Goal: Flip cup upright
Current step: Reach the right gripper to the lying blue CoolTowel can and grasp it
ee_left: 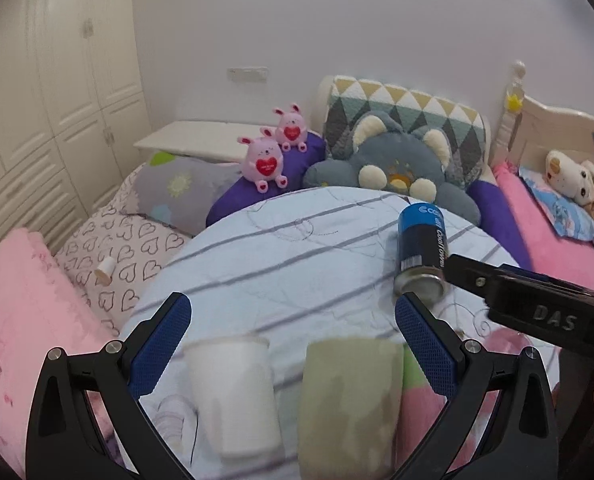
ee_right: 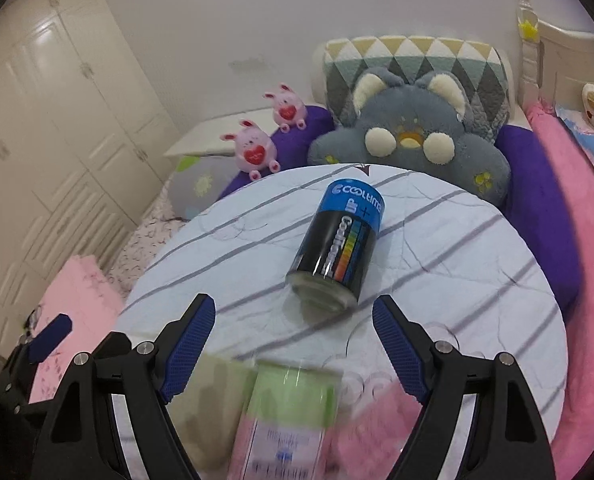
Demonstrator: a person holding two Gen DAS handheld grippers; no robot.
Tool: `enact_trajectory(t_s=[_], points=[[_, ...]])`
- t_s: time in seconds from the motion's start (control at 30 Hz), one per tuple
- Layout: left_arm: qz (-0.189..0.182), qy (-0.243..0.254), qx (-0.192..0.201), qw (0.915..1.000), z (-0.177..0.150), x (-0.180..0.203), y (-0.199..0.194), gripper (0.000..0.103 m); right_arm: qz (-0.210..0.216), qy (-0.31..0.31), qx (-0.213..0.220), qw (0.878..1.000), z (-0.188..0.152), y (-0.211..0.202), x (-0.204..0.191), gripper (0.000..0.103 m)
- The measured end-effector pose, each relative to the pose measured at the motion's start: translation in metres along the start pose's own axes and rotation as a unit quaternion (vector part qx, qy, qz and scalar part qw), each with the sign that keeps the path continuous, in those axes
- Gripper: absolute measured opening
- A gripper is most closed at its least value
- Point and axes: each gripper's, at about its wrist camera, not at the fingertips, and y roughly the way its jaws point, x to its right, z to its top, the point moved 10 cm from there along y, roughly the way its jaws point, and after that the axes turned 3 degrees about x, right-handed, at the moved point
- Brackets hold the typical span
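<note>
Closest to my left lens stood a blurred white cup [ee_left: 233,396], rim up as far as I could tell, with a pale green cup [ee_left: 351,404] just beside it on its right. Both sat between the spread blue pads of my left gripper [ee_left: 293,312], whose jaws were wide and touched neither. Through the right wrist view, a green-and-pink container [ee_right: 289,420] filled the lower middle, too smeared for me to read its label or tell how it rested. My right gripper [ee_right: 293,316] also gaped wide with nothing between its pads. Just beyond its fingertips lay the task's cup [ee_right: 337,248], black with a blue band and rainbow stripe, tipped on its side on the round striped tablecloth [ee_right: 457,264], its open mouth facing my camera. From the left view I saw the same cup [ee_left: 421,252] lying near the cloth's right edge, with one black finger of the right gripper [ee_left: 473,276] touching or nearly touching its lower end. Behind the table sat a grey plush cushion [ee_right: 409,140] and two pink plush toys [ee_right: 253,150].
</note>
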Motion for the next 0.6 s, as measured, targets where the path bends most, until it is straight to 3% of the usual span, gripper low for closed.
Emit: enact_trajectory(t_s=[0.13, 0.33, 0.6], points=[[0.005, -0.007, -0.012, 0.9999, 0.011, -0.005, 0.024, 0.103, -0.017, 0.013, -0.024, 0.999, 0.008, 0.026, 0.008, 0.083], [0.006, -0.019, -0.068, 0.9975, 0.017, -0.008, 0.072, 0.103, -0.032, 0.031, -0.055, 0.997, 0.016, 0.053, 0.017, 0.083], [0.019, -0.019, -0.095, 0.9951, 0.017, -0.005, 0.098, 0.103, -0.052, 0.043, -0.101, 0.993, 0.018, 0.090, 0.029, 0.083]])
